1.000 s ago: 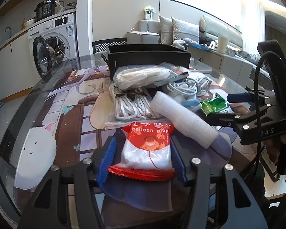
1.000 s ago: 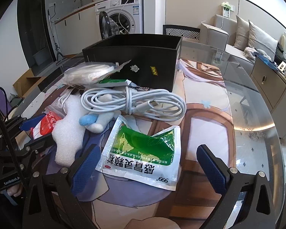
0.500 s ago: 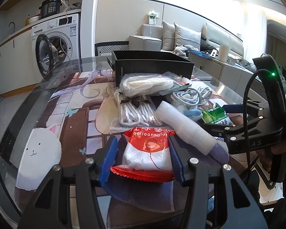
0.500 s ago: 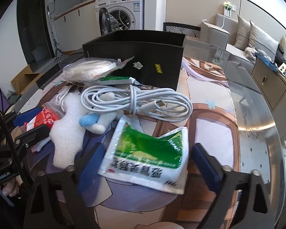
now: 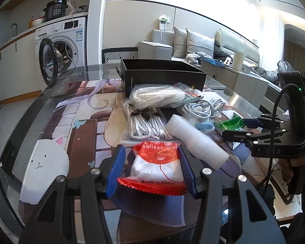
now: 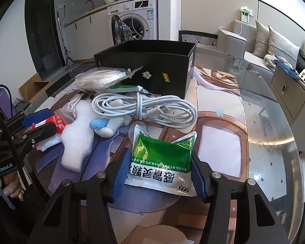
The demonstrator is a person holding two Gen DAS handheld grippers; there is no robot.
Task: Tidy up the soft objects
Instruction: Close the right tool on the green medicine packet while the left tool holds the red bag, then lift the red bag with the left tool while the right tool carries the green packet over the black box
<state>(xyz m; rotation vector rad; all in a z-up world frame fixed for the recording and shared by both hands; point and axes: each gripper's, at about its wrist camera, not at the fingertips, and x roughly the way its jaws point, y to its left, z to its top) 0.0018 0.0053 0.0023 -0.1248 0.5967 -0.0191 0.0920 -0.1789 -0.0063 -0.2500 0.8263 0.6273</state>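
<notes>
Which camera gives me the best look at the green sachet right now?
The right wrist view: the green sachet fills the foreground between the right gripper pads, print readable. The left wrist view shows only a crumpled green sliver behind that gripper's fingers.

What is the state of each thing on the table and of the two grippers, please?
Left gripper: shut on red balloon-glue packet.
Right gripper: shut on green medicine sachet.
Black box: open on top, upright.
White cable: coiled, lying loose.
Foam roll: lying on its side.
Bag of white laces: lying flat.
Washing machine: door open.
</notes>
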